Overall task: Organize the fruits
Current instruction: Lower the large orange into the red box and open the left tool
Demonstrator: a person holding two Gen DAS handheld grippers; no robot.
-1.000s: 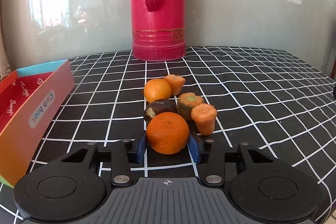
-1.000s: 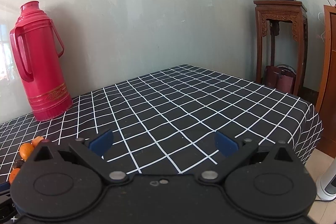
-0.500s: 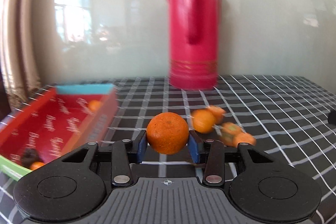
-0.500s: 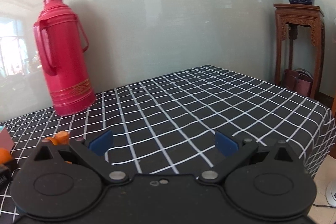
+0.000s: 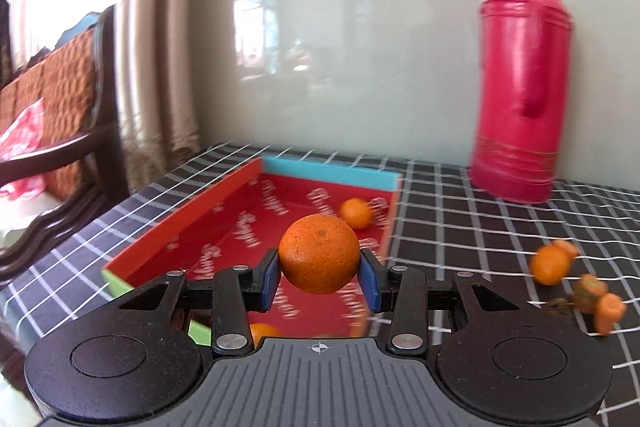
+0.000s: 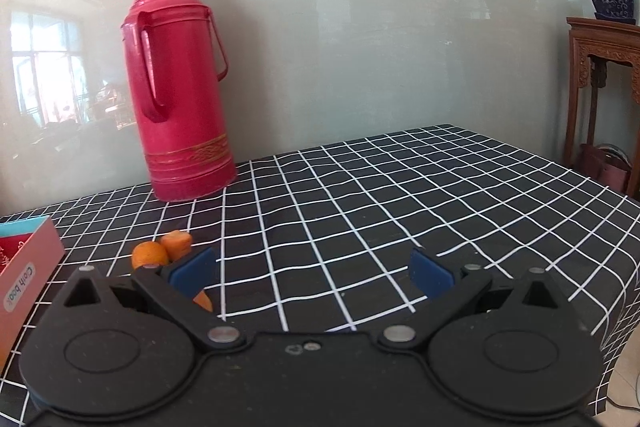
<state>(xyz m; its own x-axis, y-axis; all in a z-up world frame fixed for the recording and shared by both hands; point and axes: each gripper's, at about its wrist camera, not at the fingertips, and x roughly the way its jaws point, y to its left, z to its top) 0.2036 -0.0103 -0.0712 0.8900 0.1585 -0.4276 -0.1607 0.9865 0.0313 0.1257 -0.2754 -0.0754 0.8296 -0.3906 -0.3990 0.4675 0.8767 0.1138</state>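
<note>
My left gripper [image 5: 319,277] is shut on an orange [image 5: 319,253] and holds it in the air above the open red box [image 5: 248,223]. A small orange [image 5: 355,213] lies at the box's far end, and another orange [image 5: 262,331] shows below the fingers. On the cloth to the right lie one orange [image 5: 549,265] and carrot pieces [image 5: 598,297]. My right gripper [image 6: 312,273] is open and empty above the checked cloth. The same orange [image 6: 149,255] and a carrot piece [image 6: 176,243] lie just past its left finger.
A tall red thermos [image 5: 522,83] stands at the back of the table; it also shows in the right wrist view [image 6: 180,87]. A wooden chair [image 5: 60,99] stands left of the table. A wooden stand with a potted plant [image 6: 608,67] is at the right. The box's corner [image 6: 24,267] shows at the left.
My left gripper lifted the orange off the pile and swung it left over the red box. My right gripper turned left, so the thermos and the fruit pile came further into its view.
</note>
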